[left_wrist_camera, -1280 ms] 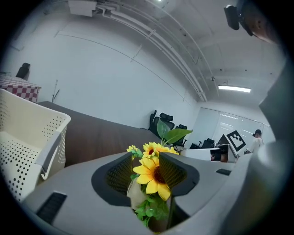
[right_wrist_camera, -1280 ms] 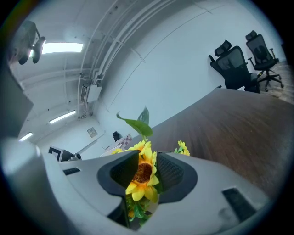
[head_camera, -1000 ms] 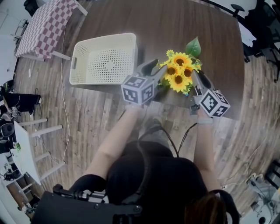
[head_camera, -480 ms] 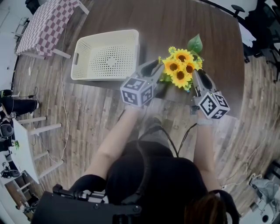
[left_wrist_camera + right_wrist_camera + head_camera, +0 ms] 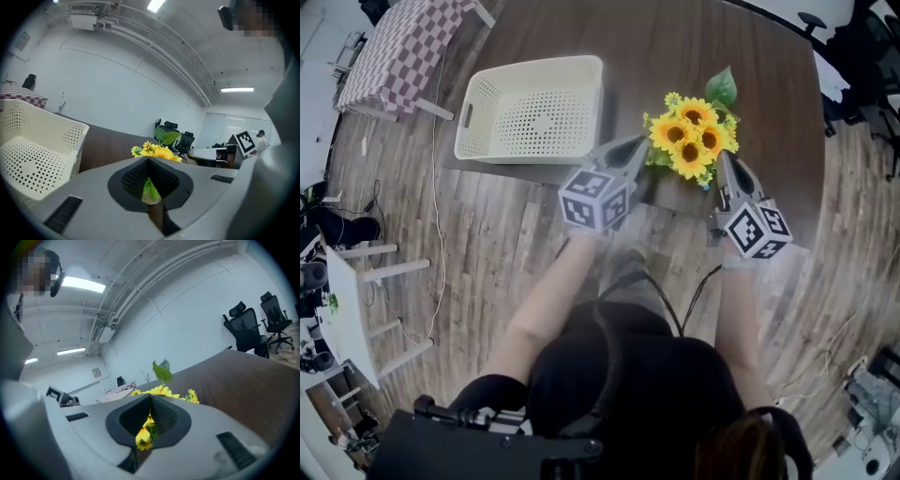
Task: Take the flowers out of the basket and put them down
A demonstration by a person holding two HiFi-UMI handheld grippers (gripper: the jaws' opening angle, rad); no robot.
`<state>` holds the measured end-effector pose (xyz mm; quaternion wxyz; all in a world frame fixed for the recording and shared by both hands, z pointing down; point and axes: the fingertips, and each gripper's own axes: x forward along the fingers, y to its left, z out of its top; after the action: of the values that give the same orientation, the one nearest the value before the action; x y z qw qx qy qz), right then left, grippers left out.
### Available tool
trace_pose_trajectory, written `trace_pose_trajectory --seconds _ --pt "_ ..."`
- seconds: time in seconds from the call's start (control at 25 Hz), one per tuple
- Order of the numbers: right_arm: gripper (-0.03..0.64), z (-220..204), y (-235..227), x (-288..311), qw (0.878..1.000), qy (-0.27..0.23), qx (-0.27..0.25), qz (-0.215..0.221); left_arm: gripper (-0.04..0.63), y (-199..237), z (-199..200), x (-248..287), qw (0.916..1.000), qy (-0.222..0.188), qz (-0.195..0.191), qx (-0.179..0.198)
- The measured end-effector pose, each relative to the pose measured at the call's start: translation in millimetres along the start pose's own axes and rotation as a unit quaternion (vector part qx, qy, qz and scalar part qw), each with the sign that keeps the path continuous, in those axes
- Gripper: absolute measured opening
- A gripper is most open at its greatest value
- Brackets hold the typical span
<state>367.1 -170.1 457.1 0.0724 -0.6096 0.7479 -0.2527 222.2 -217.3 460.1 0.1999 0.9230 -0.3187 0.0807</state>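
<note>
Leftmost, a table with a checkered cloth (image 5: 398, 52) stands apart on the wood floor (image 5: 487, 244). Next comes the cream perforated basket (image 5: 530, 66), sitting upright at the left end of the dark brown table (image 5: 675, 47). The left gripper (image 5: 639, 145) reaches over the table's near edge just right of the basket, and its tip touches the foliage on the left side of the flowers (image 5: 692, 139). Its jaws have just closed and now meet tip to tip; a scrap of green leaf shows in the hollow behind the tips, though whether it is pinched cannot be told. The flowers, a bunch of yellow sunflowers with one big green leaf standing up at the far side, are out of the basket and on the table, clear of the basket's right wall and between the two grippers. The right gripper (image 5: 719, 161) lies just beside the bunch on its right. Its jaws have also just closed and meet at the tips, with a small yellow bloom and a leaf showing in the hollow behind them.
</note>
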Motion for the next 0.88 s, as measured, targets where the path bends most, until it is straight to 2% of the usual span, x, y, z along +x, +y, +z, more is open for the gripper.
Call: trace_pose_trajectory --seconds 0.2,0.56,0.88 --pt "0.003 0.2 17.0 -4.9 1.000 -0.009 0.006 0.024 0.000 -1.3 -6.4 -8.0 0.9999 0.001 -0.005 -0.014" --pt "0.002 -26.8 47.1 -24.3 1.000 -0.003 0.002 0.025 0.000 -18.2 -21.9 -24.3 0.9987 0.011 -0.049 -0.012" --pt "0.002 -46.6 84.8 -53.1 0.999 -0.034 0.005 -0.007 0.000 -44.0 -34.5 -58.6 0.9929 0.025 -0.114 0.022"
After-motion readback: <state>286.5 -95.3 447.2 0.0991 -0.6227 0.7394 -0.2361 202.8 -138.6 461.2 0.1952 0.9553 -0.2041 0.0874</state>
